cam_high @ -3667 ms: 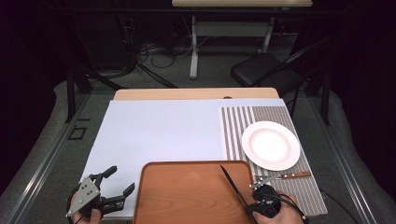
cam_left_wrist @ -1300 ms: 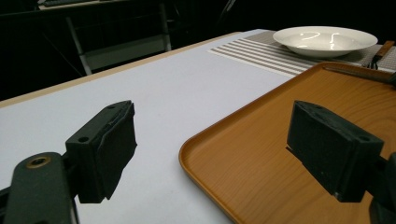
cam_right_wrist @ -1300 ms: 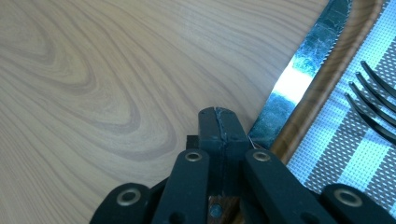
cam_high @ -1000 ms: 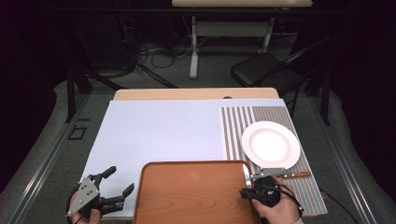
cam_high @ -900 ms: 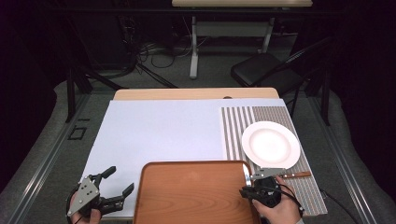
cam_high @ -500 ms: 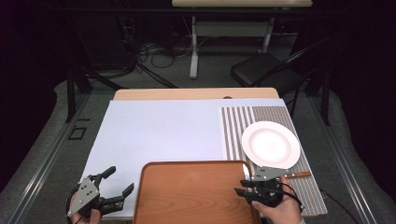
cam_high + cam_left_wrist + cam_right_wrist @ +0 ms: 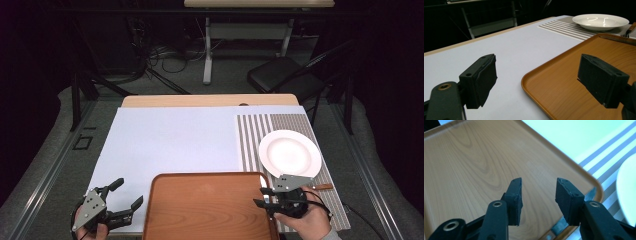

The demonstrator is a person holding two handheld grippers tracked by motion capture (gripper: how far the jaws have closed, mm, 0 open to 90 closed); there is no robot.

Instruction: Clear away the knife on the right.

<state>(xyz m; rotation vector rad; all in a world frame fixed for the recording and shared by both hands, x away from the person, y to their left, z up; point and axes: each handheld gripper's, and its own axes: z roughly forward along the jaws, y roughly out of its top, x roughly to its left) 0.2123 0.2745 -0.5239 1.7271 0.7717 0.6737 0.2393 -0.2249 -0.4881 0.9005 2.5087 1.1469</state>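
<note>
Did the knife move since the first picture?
Yes. The wooden-handled knife was held over the brown wooden tray; now it lies on the striped placemat below the white plate.

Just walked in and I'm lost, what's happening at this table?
A person holds a claw in each hand. The right claw has just been opening, nothing between its jaws, over the tray's right edge; a knife lies on the striped mat by the plate. The left claw hangs open left of the tray.
</note>
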